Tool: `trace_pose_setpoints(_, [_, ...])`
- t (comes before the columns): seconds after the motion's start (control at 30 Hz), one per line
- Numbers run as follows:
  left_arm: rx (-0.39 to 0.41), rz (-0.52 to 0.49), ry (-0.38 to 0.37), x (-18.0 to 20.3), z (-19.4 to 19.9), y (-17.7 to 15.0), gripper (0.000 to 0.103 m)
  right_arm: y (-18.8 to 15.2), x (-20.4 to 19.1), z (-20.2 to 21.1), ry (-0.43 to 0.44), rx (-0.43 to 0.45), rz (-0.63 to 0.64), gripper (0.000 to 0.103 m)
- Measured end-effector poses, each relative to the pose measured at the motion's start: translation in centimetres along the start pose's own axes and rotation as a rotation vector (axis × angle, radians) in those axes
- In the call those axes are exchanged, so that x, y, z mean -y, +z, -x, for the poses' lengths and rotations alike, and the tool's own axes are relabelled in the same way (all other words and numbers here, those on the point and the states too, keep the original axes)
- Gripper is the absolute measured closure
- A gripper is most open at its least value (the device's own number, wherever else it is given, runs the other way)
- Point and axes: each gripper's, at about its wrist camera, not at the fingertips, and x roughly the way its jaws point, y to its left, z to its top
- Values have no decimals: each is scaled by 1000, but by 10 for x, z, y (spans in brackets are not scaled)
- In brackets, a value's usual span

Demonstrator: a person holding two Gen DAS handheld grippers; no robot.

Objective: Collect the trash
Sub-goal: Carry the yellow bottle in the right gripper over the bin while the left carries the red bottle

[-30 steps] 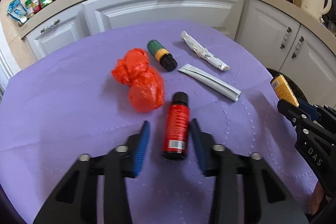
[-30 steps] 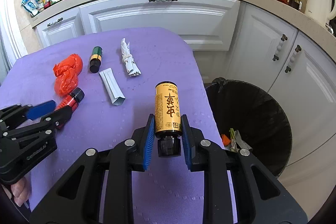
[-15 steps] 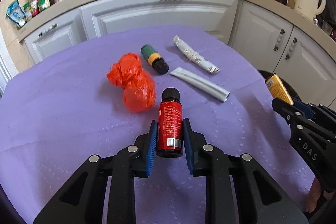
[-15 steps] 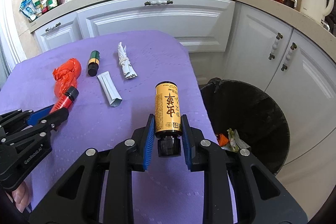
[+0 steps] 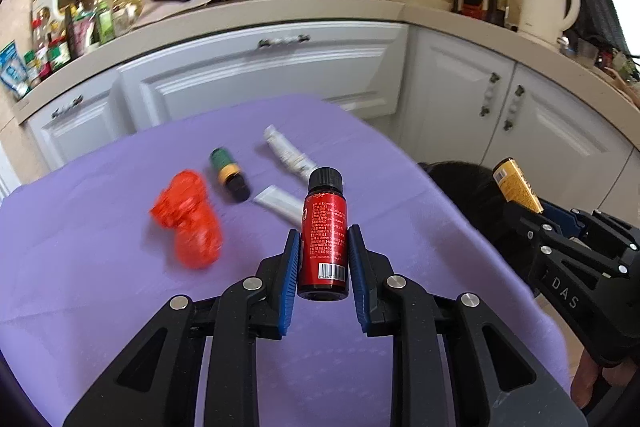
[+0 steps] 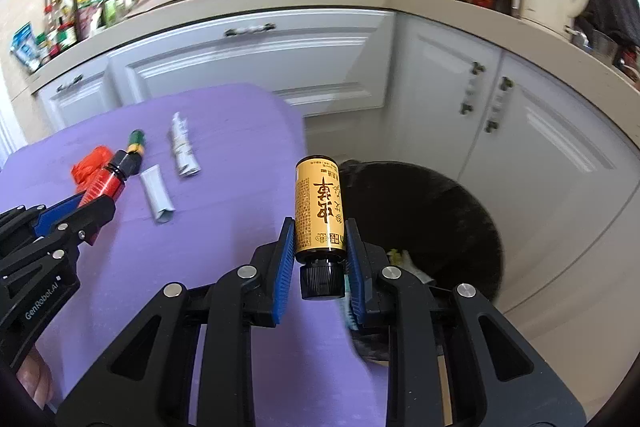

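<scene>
Kitchen corner: white cabinets (image 5: 260, 75) under a beige counter crowded with bottles, a pan, a pot and a white kettle (image 5: 550, 3). In front, a table under a purple cloth (image 5: 100, 299).

Left gripper (image 5: 323, 259): blue pads clamped on a red bottle (image 5: 325, 235), black cap pointing away from the gripper, barcode end nearest the camera. The bottle is held above the cloth.

Ahead and to the left of the left gripper, lying on the cloth: a crumpled red bag (image 5: 188, 217), blurred; a small green and yellow bottle (image 5: 228, 173) with a dark cap; a flattened grey tube (image 5: 280, 203), partly behind the red bottle; a crumpled white wrapper (image 5: 286, 153) beyond it.

Right gripper (image 6: 320, 251): pads clamped on a yellow bottle (image 6: 319, 205) with dark lettering, black cap toward the camera. It is held past the table's right edge, in front of a black trash bin (image 6: 432, 211) on the floor. Some scraps show inside the bin, just to the right of the gripper's fingers.

In the left wrist view the right gripper sits far right, the bin's dark mouth behind it.
</scene>
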Motion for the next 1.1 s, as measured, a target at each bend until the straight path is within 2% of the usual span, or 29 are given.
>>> trace_pose_setpoints(0.5, [78,-91,-63,64,-9,24,78,6,74,5,-159,53,-107,79])
trace_pose_setpoints(0.83, [70,-136,-73,102,-36,34,78,3,98,-11,-190,46,-136,79])
trace_pose_setpoints(1.1, [54,-153,-66,119,-57,39,78,0,116,-26,-205,33,-169,79])
